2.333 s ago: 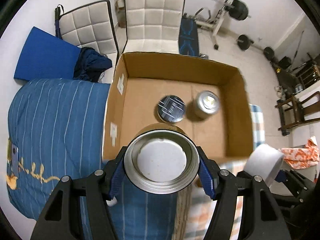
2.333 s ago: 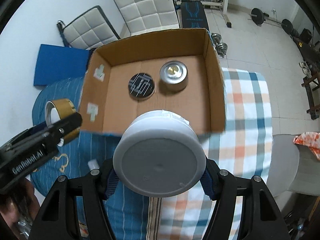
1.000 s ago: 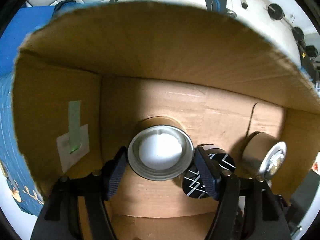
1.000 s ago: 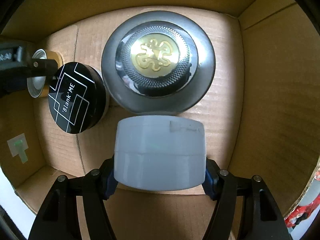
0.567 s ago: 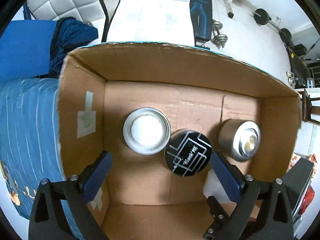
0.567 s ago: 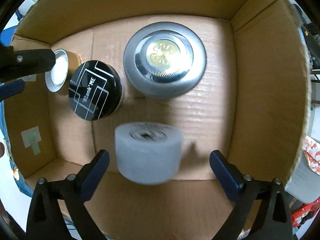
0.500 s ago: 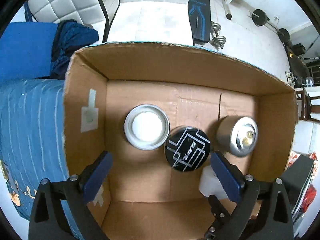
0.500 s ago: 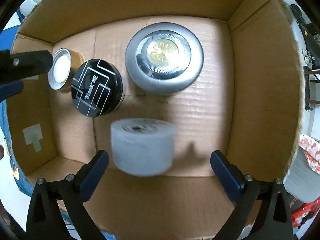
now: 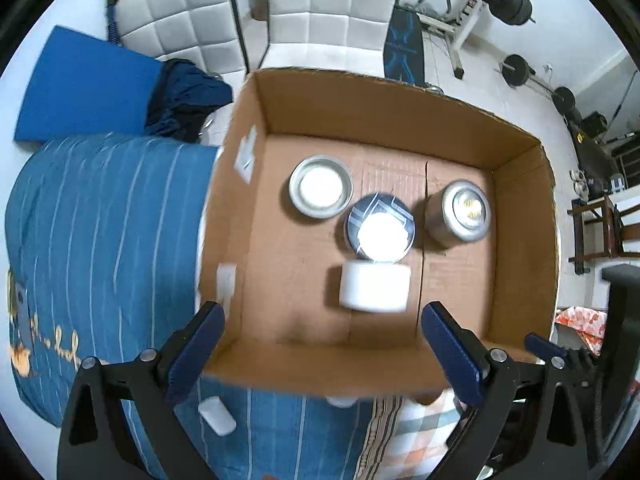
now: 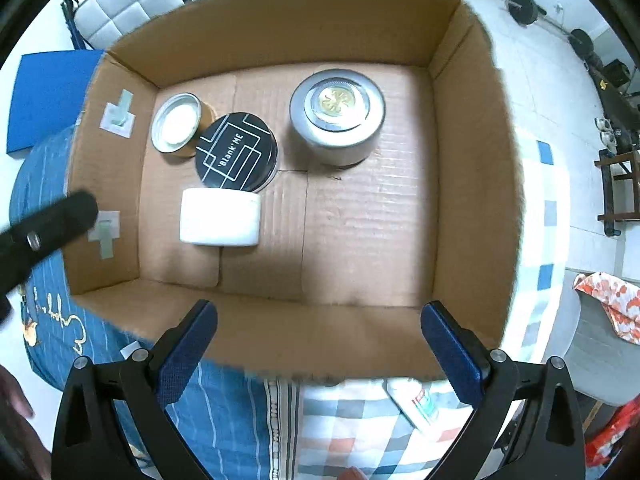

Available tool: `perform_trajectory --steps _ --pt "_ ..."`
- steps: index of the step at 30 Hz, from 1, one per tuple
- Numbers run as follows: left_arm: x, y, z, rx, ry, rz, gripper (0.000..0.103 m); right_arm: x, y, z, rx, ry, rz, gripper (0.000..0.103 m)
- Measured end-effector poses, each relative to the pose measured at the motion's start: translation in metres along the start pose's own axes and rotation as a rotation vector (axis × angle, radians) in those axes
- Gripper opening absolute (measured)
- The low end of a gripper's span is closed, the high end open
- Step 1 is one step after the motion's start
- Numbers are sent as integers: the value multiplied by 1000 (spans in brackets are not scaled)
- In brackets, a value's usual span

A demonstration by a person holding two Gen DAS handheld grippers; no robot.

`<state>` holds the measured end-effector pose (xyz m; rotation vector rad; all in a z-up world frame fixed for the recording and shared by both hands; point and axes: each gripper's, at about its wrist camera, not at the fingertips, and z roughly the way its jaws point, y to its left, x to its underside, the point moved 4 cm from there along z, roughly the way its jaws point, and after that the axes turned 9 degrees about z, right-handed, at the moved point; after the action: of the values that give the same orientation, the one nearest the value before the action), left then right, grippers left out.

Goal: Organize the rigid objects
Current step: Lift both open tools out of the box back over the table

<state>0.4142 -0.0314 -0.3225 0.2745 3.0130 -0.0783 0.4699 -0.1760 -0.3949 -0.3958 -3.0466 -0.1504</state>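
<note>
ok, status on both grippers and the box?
Left gripper open, empty. Right gripper open, empty. Four containers in cardboard box: white jar on its side against black Blank ME tin. Nothing in the way.

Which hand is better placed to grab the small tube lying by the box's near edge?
Right tool: open, empty, with the small tube on the checked cloth just below its right finger.

Black left gripper (image 9: 320,344), black right gripper (image 10: 319,340), blue finger pads (image 10: 188,354), silver screws
</note>
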Motion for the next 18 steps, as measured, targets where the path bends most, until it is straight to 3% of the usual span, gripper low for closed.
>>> perform_trajectory --steps 7,18 --pt "38 -2 -26 -30 -78 -39 101 21 -18 -29 19 -109 -24 103" --pt "78 -8 -94 -80 -269 15 101 73 -24 -106 21 -288 -13 103"
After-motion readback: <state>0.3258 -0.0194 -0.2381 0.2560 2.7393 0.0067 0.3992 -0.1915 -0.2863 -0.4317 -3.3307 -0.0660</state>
